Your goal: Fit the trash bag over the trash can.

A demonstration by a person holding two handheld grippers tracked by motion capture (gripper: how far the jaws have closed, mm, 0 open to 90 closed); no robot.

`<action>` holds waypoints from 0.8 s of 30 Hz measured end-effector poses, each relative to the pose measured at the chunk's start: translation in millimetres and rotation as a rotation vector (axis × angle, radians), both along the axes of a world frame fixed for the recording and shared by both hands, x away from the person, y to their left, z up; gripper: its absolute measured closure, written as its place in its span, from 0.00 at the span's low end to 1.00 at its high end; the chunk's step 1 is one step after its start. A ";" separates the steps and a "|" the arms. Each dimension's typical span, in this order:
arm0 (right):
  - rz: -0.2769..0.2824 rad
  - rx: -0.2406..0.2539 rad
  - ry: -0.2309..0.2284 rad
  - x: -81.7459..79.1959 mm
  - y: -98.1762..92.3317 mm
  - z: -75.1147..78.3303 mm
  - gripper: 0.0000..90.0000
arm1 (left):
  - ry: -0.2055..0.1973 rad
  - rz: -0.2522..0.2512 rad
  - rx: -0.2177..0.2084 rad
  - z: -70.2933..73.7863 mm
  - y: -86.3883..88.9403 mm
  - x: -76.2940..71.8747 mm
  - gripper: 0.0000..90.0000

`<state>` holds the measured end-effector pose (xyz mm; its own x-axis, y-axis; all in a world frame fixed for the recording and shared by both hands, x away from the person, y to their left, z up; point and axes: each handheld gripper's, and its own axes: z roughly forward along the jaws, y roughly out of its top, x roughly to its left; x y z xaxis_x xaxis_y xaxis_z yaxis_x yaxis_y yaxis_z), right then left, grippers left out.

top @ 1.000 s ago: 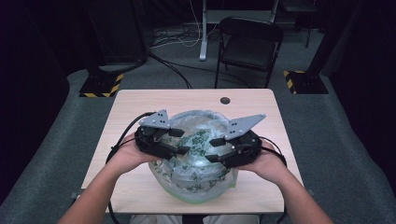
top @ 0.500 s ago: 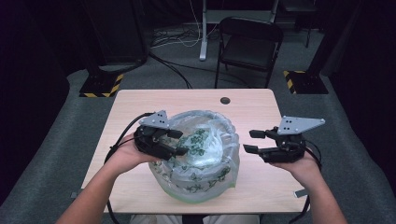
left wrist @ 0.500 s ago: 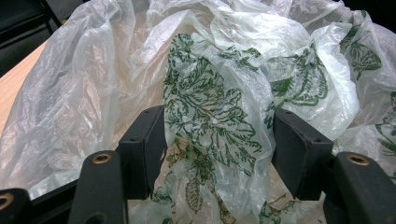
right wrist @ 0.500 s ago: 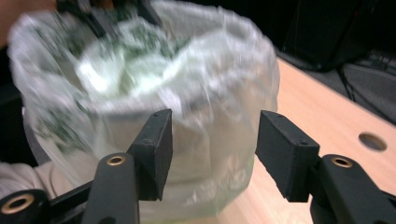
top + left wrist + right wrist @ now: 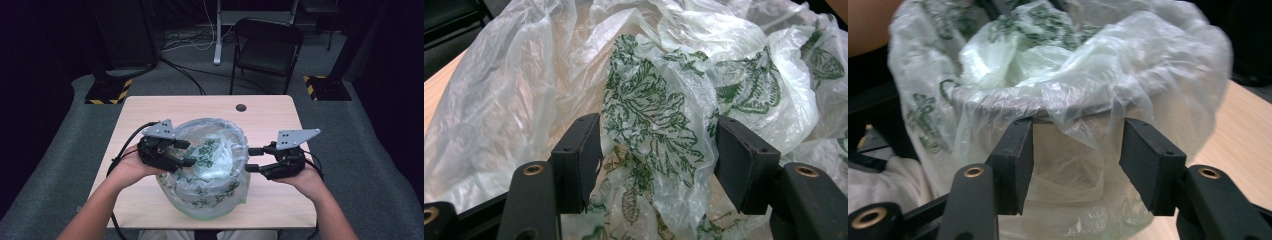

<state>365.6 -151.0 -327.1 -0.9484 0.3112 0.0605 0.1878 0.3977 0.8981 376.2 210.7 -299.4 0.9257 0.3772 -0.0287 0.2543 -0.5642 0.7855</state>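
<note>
Bag [image 5: 210,175]: translucent whitish plastic, dark green leaf print. Desk [image 5: 280,120]: pale wood grain. Gripper jaws black, grey plates on top. Floor blocks [image 5: 107,92]: yellow-black hazard stripes. Chair [image 5: 267,47]: black.

The bin [image 5: 200,197] stands on the worktop [image 5: 270,120], toward its near edge and a little left of the middle. The plastic bag [image 5: 215,150] sits in the bin and folds out over its rim. The left hand-held gripper [image 5: 186,153] is at the bag's left side, over the rim. The right hand-held gripper [image 5: 253,159] is just right of the bin. A chair [image 5: 267,50] stands on the floor behind the worktop.
</note>
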 end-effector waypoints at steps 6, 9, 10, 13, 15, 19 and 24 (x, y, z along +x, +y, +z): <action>0.064 0.003 0.015 5.9 31.2 -0.7 0.49 | 0.000 0.064 -0.010 -0.3 30.7 -2.2 0.43; 0.074 0.010 0.019 10.2 48.3 -1.5 0.48 | -0.008 0.094 -0.019 2.6 48.7 -4.1 0.43; 0.076 0.012 0.019 11.1 51.7 -1.7 0.48 | -0.011 0.105 -0.024 3.7 53.7 -4.9 0.43; 0.080 0.015 0.022 13.2 60.5 -2.3 0.48 | -0.017 0.124 -0.036 7.1 64.3 -6.8 0.43; 0.083 0.015 0.026 15.0 70.5 -2.9 0.48 | -0.025 0.140 -0.040 10.6 71.8 -9.1 0.43; 0.084 0.003 0.025 17.5 90.9 -1.9 0.48 | -0.051 0.153 -0.040 20.1 82.5 -14.5 0.44; 0.087 0.005 0.024 19.6 102.6 -2.5 0.47 | -0.091 0.098 -0.042 36.5 81.5 -21.5 0.44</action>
<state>385.2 -48.4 -329.6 -0.9702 0.2272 0.0846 0.1740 0.4094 0.8956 354.8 292.2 -263.0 0.8839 0.4662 0.0361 0.2329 -0.5059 0.8305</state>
